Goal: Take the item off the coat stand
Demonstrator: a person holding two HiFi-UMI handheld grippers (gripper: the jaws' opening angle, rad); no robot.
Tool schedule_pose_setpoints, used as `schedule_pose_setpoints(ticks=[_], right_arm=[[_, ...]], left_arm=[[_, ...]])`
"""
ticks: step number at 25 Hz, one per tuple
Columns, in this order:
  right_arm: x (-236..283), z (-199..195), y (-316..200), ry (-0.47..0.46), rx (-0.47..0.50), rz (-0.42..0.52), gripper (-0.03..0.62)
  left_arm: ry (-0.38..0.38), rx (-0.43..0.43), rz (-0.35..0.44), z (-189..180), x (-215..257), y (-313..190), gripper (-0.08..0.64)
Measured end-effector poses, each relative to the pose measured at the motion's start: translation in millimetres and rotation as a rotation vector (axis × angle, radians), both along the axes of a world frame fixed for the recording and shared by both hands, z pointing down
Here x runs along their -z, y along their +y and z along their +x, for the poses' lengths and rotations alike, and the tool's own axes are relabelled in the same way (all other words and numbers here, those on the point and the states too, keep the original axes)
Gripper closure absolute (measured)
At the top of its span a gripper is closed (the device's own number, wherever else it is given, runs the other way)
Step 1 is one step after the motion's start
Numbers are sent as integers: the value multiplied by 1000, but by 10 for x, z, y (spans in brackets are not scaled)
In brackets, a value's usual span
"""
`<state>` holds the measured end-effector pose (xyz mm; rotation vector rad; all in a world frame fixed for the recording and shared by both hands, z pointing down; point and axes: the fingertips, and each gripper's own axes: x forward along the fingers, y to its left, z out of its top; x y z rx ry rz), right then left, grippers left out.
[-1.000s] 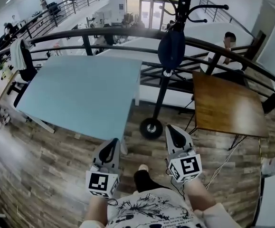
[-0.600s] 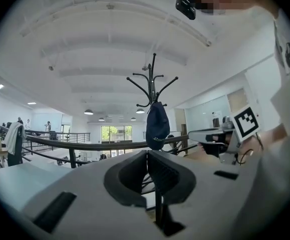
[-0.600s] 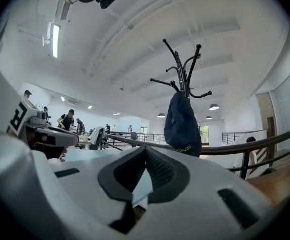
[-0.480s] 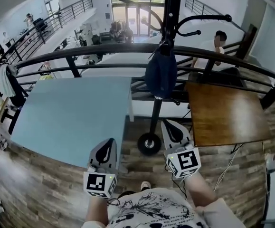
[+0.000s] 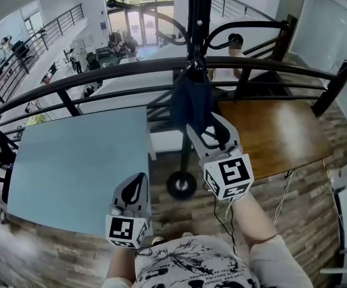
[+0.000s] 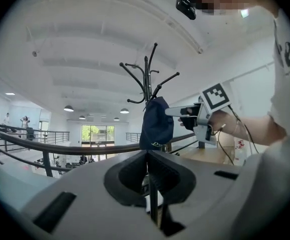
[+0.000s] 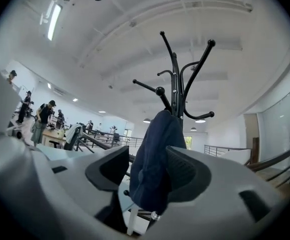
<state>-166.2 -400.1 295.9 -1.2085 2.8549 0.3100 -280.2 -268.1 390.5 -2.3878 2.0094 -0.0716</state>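
Forward, right arm (image 5: 252,224) outstretched toward cap (image 5: 188,101)

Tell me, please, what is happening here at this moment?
A person holding tongs in each hand stands at a black metal coat stand. The right tongs have just been opening, and the dark blue fabric item hanging on the stand is between their jaws, not yet gripped. The left tongs are shut and empty, held lower.

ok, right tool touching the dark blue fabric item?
Cannot tell. Right gripper view: right tool, jaws just opened, straddles the dark blue fabric item; neither contact nor gap shows plainly.
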Motion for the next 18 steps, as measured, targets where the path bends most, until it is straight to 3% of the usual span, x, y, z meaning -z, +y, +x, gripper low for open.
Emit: schedule_pose_setpoints(ticks=[5, 9, 15, 18], right_arm=[[67, -354, -329, -20, -76, -68, 379], [59, -476, -474, -28, -148, -89, 408], [70, -411, -507, -54, -260, -84, 562], [123, -337, -468, -54, -291, -78, 589]], left_arm=[[-12, -73, 6, -328, 124, -118, 555], [-9, -128, 8, -533, 56, -132, 555], [10, -160, -9, -728, -9, -132, 555], [11, -179, -3, -750, -16, -146, 555]])
